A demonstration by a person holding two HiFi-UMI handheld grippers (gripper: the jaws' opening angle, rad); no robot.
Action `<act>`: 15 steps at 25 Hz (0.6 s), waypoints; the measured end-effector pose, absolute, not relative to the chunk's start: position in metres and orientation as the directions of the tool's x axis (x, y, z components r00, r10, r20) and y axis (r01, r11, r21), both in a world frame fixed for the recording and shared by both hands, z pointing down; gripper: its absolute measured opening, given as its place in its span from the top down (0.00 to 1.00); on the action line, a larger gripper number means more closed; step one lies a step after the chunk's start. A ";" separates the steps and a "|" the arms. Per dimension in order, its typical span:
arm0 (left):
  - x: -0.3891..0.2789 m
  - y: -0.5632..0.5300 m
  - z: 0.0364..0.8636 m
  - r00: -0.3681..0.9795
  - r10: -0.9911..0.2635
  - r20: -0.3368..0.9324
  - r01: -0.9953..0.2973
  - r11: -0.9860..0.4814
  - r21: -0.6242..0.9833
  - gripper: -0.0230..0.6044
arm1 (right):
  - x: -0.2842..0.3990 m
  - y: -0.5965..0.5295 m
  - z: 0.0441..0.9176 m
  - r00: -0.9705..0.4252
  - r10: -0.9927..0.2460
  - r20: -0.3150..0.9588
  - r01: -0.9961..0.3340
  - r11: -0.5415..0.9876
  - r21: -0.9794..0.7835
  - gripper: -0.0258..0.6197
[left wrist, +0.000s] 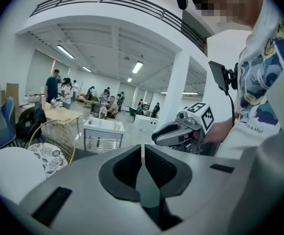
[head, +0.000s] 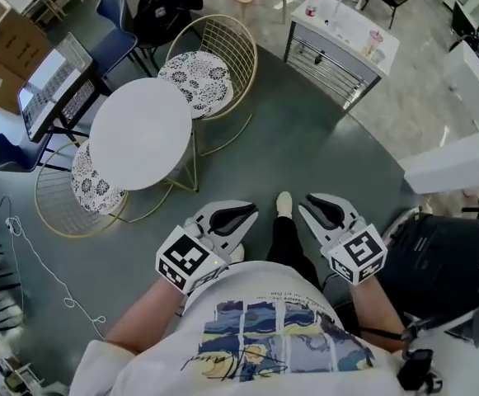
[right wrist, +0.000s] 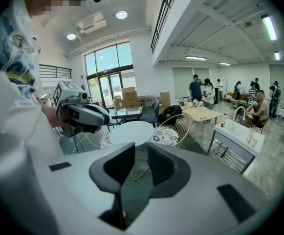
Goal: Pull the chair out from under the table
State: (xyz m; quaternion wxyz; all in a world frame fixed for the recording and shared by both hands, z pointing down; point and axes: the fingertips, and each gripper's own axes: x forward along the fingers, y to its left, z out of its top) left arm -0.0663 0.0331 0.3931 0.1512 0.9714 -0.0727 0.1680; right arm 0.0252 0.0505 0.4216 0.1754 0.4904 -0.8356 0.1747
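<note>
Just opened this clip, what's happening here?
A person stands a little off from the round white table, holding the left gripper shut and the right gripper open, both empty. Two gold wire chairs are drawn up to the table, the far chair and the near chair. Neither is gripped yet.

Looking down on the table (head: pixel 140 134) standing on the floor (head: pixel 305 155), left of centre. Finding the near chair (head: pixel 91 186) sitting partly under its near-left edge and the far chair (head: pixel 196 81) sitting just beyond its far-right edge. Spotting a sink unit (head: pixel 342 44) standing well apart, farther right.
</note>
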 end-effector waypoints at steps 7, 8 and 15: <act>0.007 -0.076 0.386 0.864 -0.311 0.396 -0.423 -0.875 0.237 0.95 | 0.113 -0.083 0.440 -0.592 -0.638 0.493 -0.774 0.619 -0.128 0.86; 0.017 -0.090 0.382 0.857 -0.340 0.389 -0.448 -0.863 0.234 0.95 | 0.125 -0.102 0.442 -0.606 -0.620 0.499 -0.758 0.639 -0.127 0.85; 0.039 -0.163 0.372 0.772 -0.498 0.395 -0.606 -0.764 0.222 0.95 | 0.175 -0.232 0.477 -0.655 -0.520 0.549 -0.693 0.703 -0.160 0.80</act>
